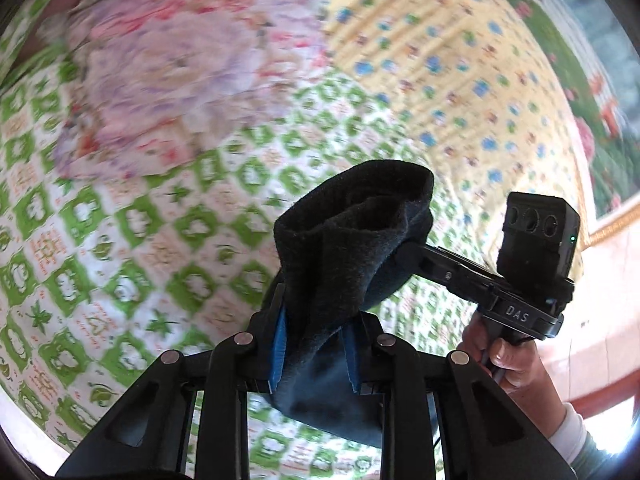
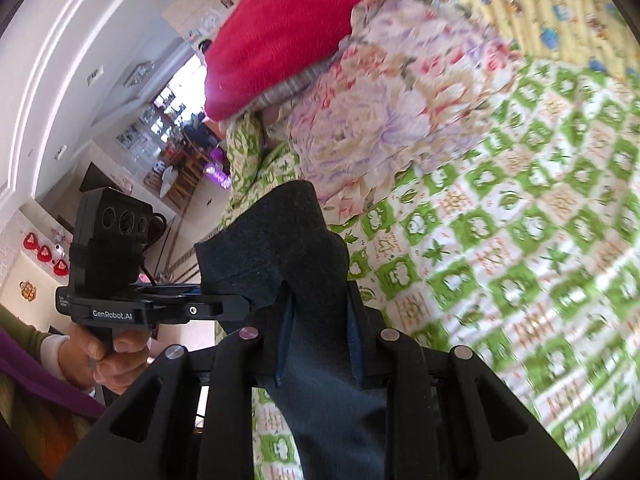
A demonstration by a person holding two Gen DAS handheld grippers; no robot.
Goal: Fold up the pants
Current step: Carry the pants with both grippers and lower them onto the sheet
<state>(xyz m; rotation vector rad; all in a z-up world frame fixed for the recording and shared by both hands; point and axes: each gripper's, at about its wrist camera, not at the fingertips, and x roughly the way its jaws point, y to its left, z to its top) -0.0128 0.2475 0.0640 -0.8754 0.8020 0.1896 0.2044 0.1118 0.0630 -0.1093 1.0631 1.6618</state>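
Observation:
Dark navy pants (image 1: 352, 240) hang bunched between the blue pads of my left gripper (image 1: 316, 344), which is shut on the cloth above the bed. In the same view my right gripper (image 1: 404, 256) comes in from the right and pinches the same fabric edge. In the right wrist view the pants (image 2: 288, 256) rise in a fold between the blue pads of my right gripper (image 2: 320, 336), shut on them, and the left gripper (image 2: 236, 304), held by a hand, clamps the cloth from the left. The rest of the pants drops below the frames, hidden.
A green-and-white patterned bedsheet (image 1: 120, 240) covers the bed. A floral pillow (image 1: 168, 80) and a red cushion (image 2: 288, 32) lie at the far side. A yellow blanket with blue motifs (image 1: 460, 60) lies beyond. The room's floor and furniture (image 2: 160, 152) show on the left.

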